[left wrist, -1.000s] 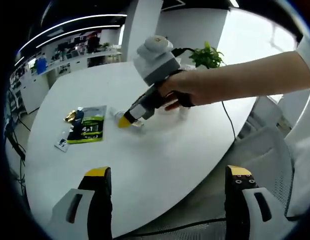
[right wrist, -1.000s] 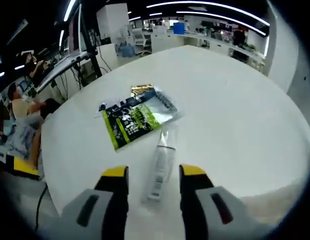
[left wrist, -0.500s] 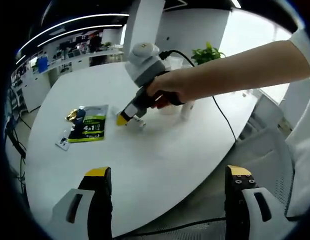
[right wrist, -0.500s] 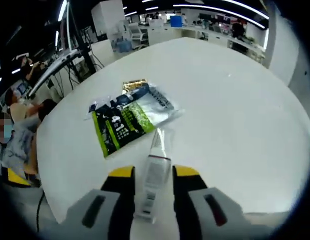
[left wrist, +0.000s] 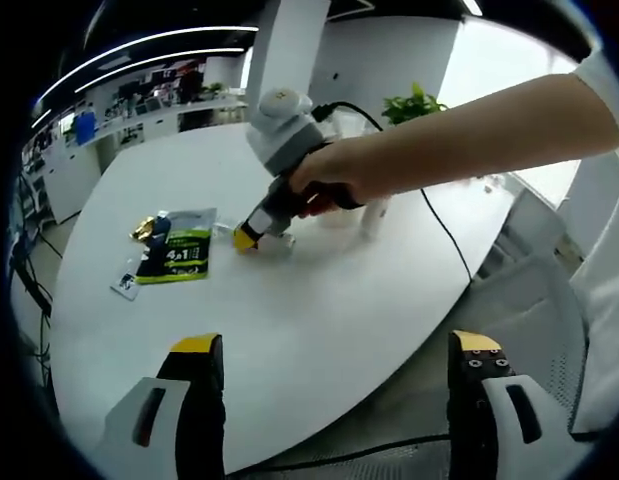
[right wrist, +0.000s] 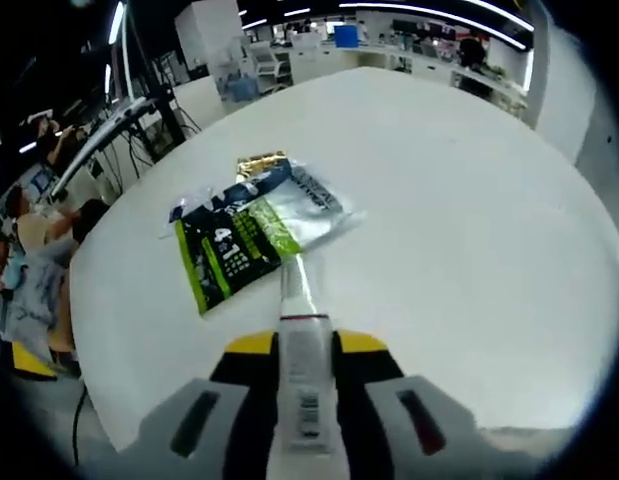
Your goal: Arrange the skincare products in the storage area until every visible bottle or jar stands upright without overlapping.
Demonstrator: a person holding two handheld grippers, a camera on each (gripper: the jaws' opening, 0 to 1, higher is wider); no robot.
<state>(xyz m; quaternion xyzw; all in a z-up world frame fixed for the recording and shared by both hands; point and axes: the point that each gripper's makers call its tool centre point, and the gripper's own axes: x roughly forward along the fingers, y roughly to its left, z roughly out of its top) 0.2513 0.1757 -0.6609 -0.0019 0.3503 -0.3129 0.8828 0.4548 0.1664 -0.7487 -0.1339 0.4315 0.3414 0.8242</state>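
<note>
Fingertips on our right gripper (right wrist: 305,345) are pinching in tight on the clear tube (right wrist: 304,385), which is lying flat on the white table (right wrist: 469,220) with its cap end poking out toward 12 o'clock between the yellow tips. We're gripping it across the body, probably because that's the easiest way to tip a lying tube up onto its base. Just past the cap, around 11 o'clock, the green-and-black sachet pack (right wrist: 251,236) is sitting flat with a small gold packet (right wrist: 259,160) peeking out at its far edge, close to the tube but not under it as far as we can tell.

From the left gripper view, our left gripper (left wrist: 329,345) is hanging back with its jaws spread wide and nothing between them, hovering over the near edge of the table. We're watching the right gripper (left wrist: 247,238) at about 11 o'clock, nose angled down onto the tabletop, the hand (left wrist: 329,180) wrapped around its handle and the forearm reaching in from 2 o'clock, stretched well out. A small white bottle (left wrist: 374,215) is standing upright behind the hand.
</note>
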